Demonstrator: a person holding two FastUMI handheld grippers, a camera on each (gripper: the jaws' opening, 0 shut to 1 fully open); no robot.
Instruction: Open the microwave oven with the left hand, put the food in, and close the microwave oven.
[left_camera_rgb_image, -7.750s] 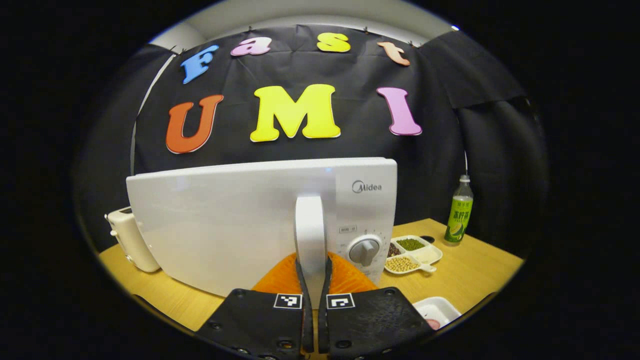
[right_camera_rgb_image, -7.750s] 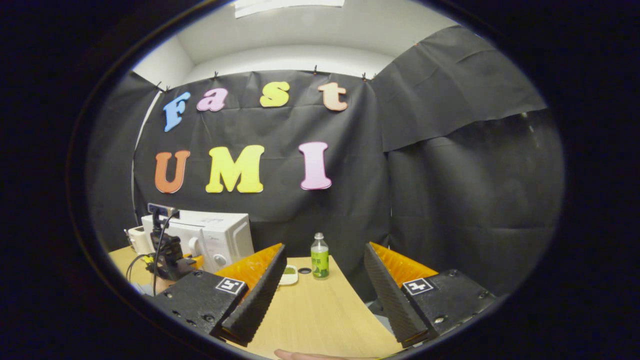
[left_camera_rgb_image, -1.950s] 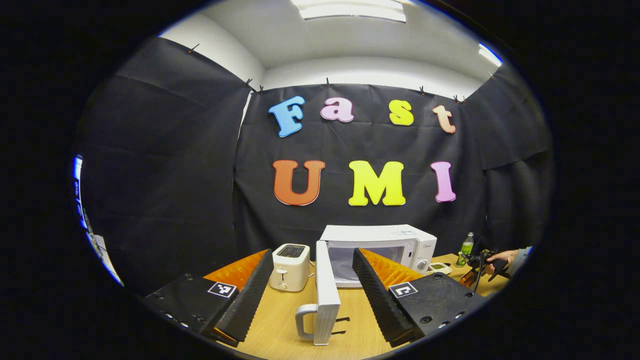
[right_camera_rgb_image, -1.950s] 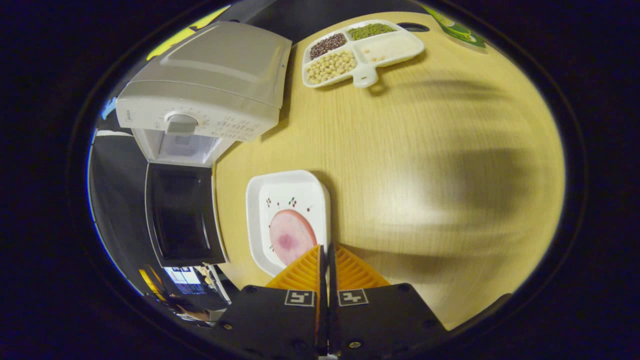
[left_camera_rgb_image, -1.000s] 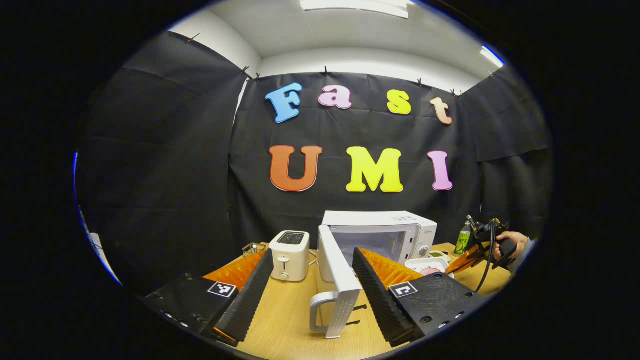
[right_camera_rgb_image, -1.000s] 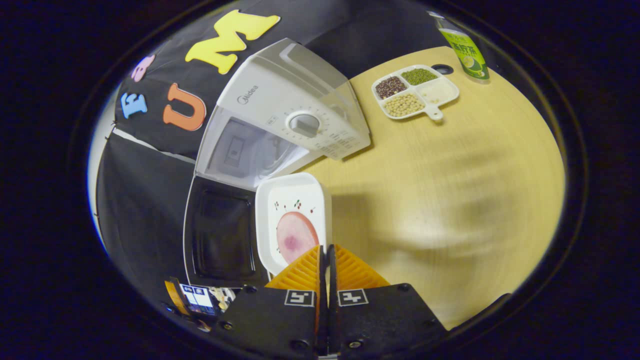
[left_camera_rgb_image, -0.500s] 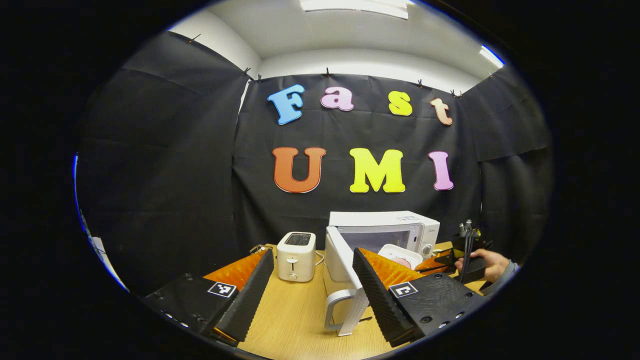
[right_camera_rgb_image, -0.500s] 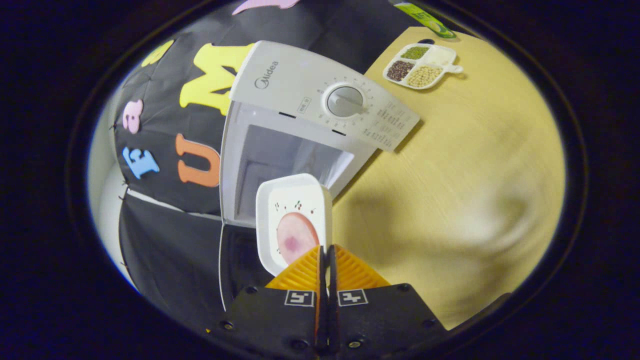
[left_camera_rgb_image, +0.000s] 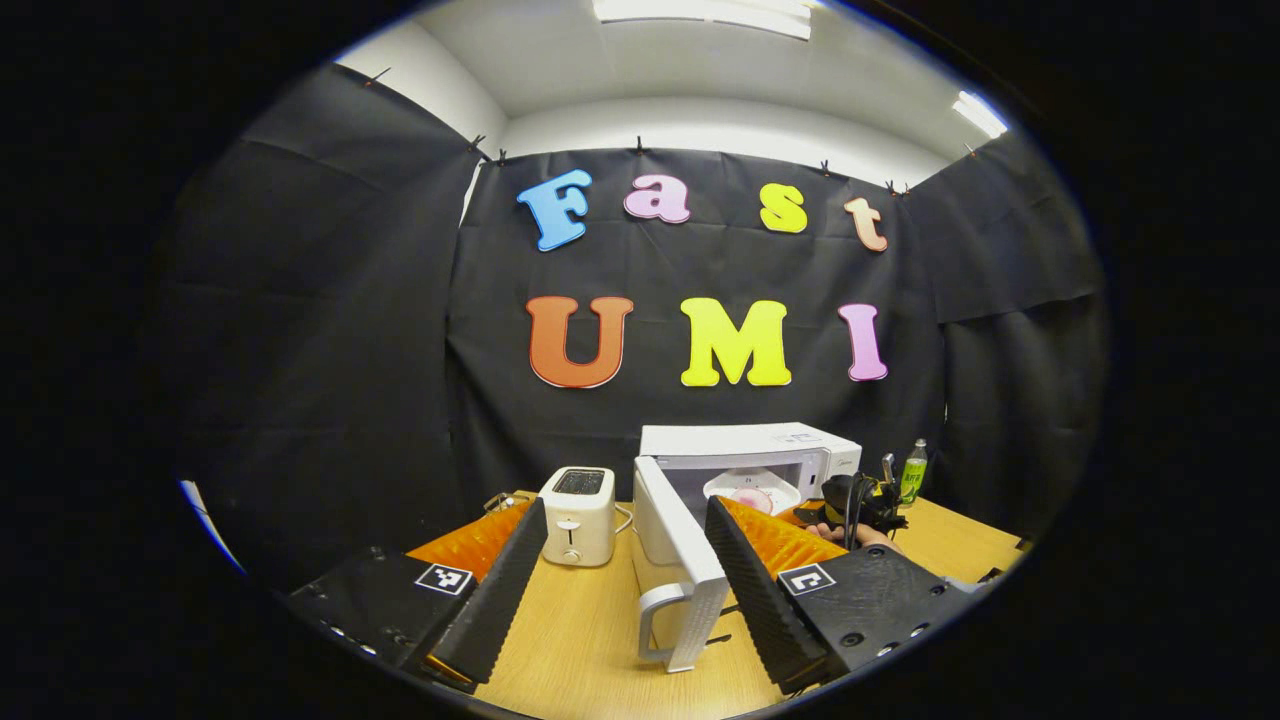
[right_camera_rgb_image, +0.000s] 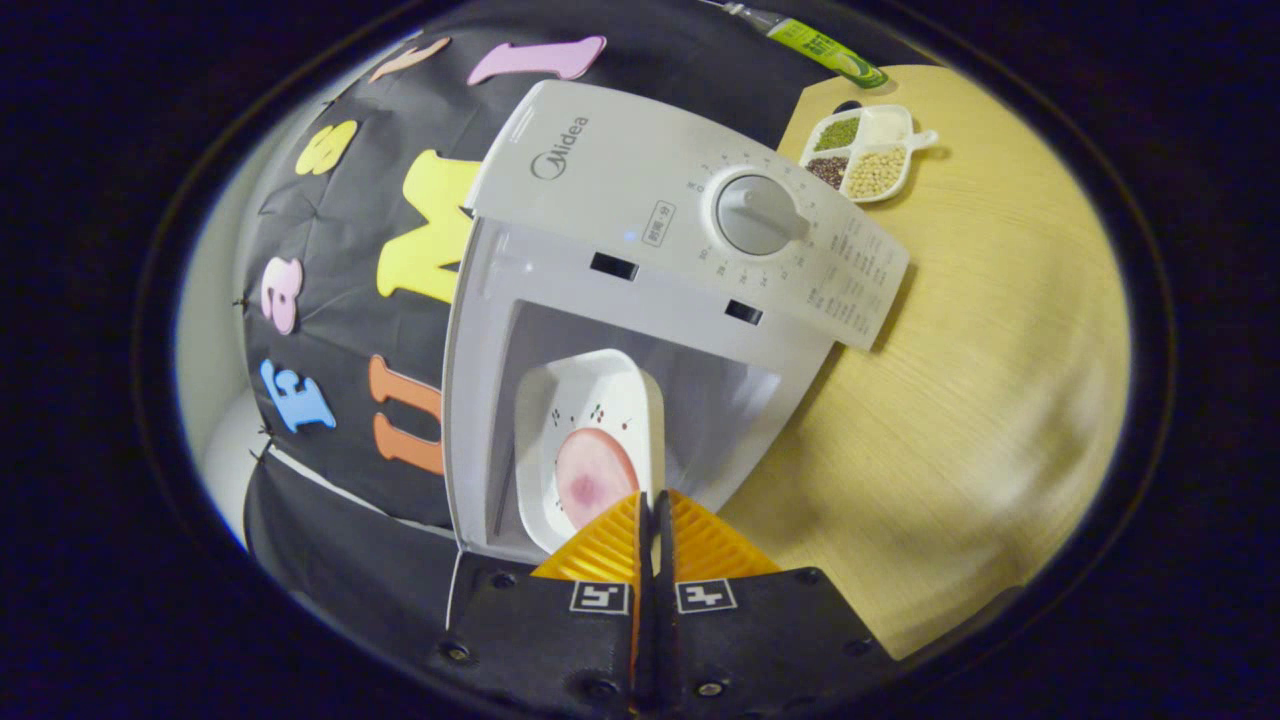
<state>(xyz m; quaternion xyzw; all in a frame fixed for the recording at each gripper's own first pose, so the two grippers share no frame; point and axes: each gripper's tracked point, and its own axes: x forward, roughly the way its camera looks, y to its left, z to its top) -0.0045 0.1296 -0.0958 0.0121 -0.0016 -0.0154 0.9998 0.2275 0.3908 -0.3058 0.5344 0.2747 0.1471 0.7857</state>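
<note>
Right gripper (right_camera_rgb_image: 649, 525) fingers pinched tight on the near rim of the white plate (right_camera_rgb_image: 588, 400), pink food (right_camera_rgb_image: 596, 478) on it, plate at the mouth of the open microwave (right_camera_rgb_image: 640, 290). Left gripper (left_camera_rgb_image: 615, 580) fingers spread wide, holding nothing, above the table (left_camera_rgb_image: 590, 650); microwave door (left_camera_rgb_image: 675, 570) swung open between them. Toaster (left_camera_rgb_image: 578, 515) left of microwave. Farther right: bean tray (right_camera_rgb_image: 868, 140), green bottle (left_camera_rgb_image: 912, 472).

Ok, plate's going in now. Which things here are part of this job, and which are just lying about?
Part of the job:
microwave, its open door, the white plate with the pink slice of food, the right gripper clamped on the plate's rim, the left gripper open.

Lying about:
toaster, green bottle, divided dish of beans.
</note>
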